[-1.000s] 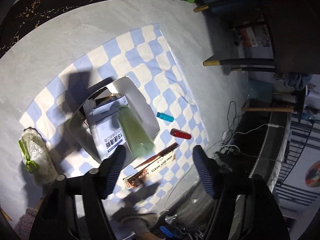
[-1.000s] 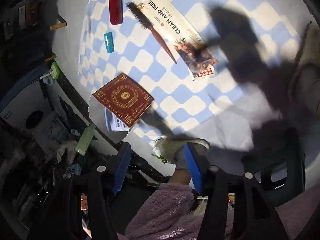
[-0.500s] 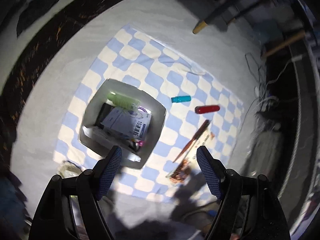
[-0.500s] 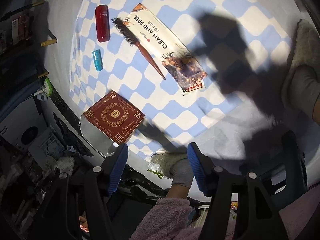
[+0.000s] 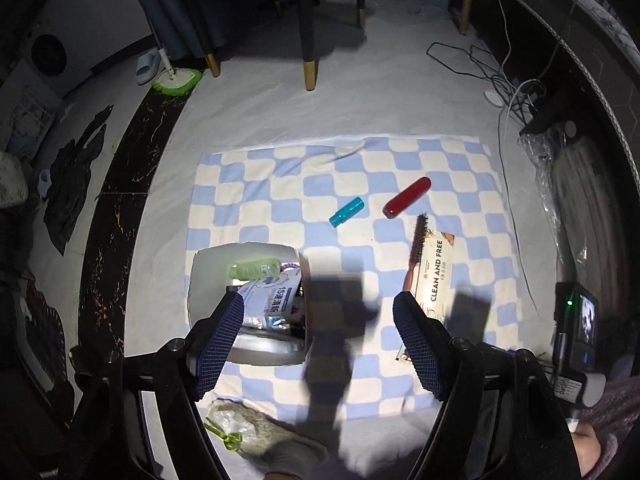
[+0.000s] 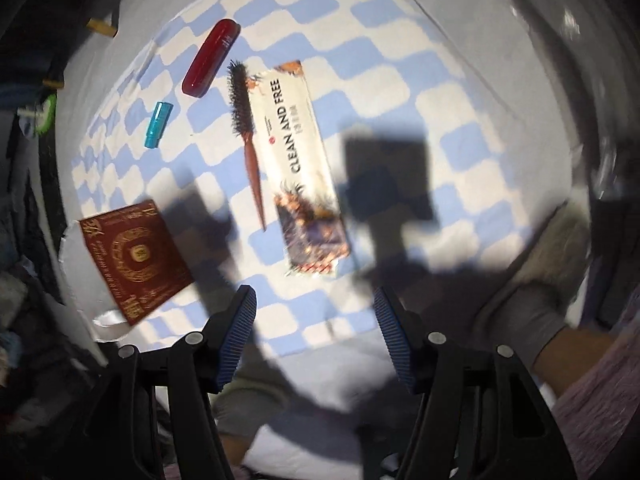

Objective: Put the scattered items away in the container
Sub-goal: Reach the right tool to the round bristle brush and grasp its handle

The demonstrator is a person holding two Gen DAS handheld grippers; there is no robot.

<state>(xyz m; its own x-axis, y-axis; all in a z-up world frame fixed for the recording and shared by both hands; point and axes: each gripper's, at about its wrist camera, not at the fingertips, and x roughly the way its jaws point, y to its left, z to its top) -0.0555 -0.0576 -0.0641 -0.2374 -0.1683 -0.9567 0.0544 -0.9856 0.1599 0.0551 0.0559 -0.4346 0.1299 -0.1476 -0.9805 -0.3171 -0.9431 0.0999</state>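
Note:
A white box [image 5: 208,264] sits on the blue-checked cloth [image 5: 256,196] and holds a green bottle [image 5: 256,269] and a white packet [image 5: 268,300]. In the right wrist view its side shows a red panel [image 6: 134,256]. On the cloth lie a teal tube [image 5: 346,211] [image 6: 157,124], a red case [image 5: 407,197] [image 6: 211,58], a hairbrush [image 5: 416,248] [image 6: 245,128] and a "CLEAN AND FREE" packet [image 5: 434,276] [image 6: 298,160]. My left gripper [image 5: 318,324] is open and empty, high above the box's right edge. My right gripper [image 6: 314,318] is open and empty, above the cloth's near edge.
Chair legs [image 5: 309,68] stand on the floor beyond the cloth. Cables [image 5: 500,80] trail at the right. A green mop head [image 5: 176,80] lies at the back left. A gloved hand [image 6: 532,296] and a slipper [image 5: 260,436] are near the cloth's near edge.
The green bottle left my left gripper and now lies in the box. The left gripper rose and swung to face across the cloth. The right gripper moved nearer the brush and packet.

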